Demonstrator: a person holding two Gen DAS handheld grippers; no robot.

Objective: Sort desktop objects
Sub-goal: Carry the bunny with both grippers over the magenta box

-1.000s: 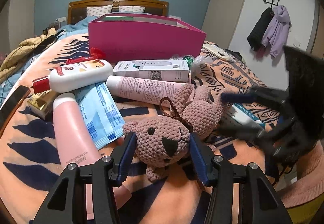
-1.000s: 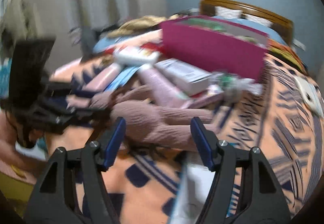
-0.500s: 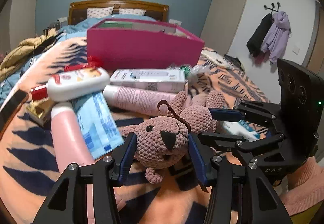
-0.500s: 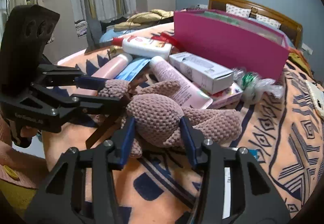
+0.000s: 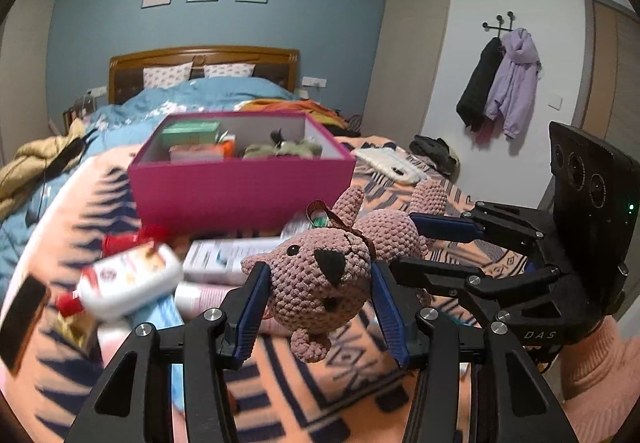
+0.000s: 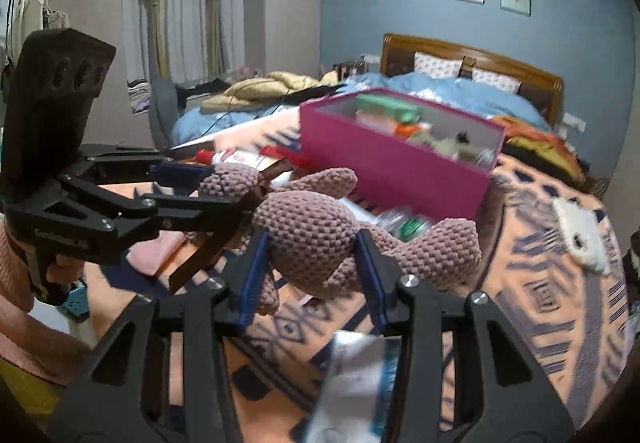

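A brown crocheted teddy bear (image 5: pixel 316 279) hangs in the air above the orange patterned blanket (image 5: pixel 320 395), held at both ends. My left gripper (image 5: pixel 318 283) is shut on its head, blue pads pressed into both cheeks. My right gripper (image 6: pixel 311 243) is shut on the bear's body (image 6: pixel 308 219), with the legs trailing to the right. In the left wrist view the right gripper (image 5: pixel 404 243) reaches in from the right. The open pink box (image 5: pixel 240 183) stands just beyond the bear, holding several items.
On the blanket below the bear lie a white bottle with a red cap (image 5: pixel 128 279), a white carton (image 5: pixel 228 259), pink tubes and a phone (image 5: pixel 24 307) at the left edge. A white and blue packet (image 6: pixel 360 383) lies under my right gripper. A bed stands behind.
The right gripper closed on the bear's body. Both grippers then rose, lifting the bear off the blanket, so the inside of the pink box now shows.
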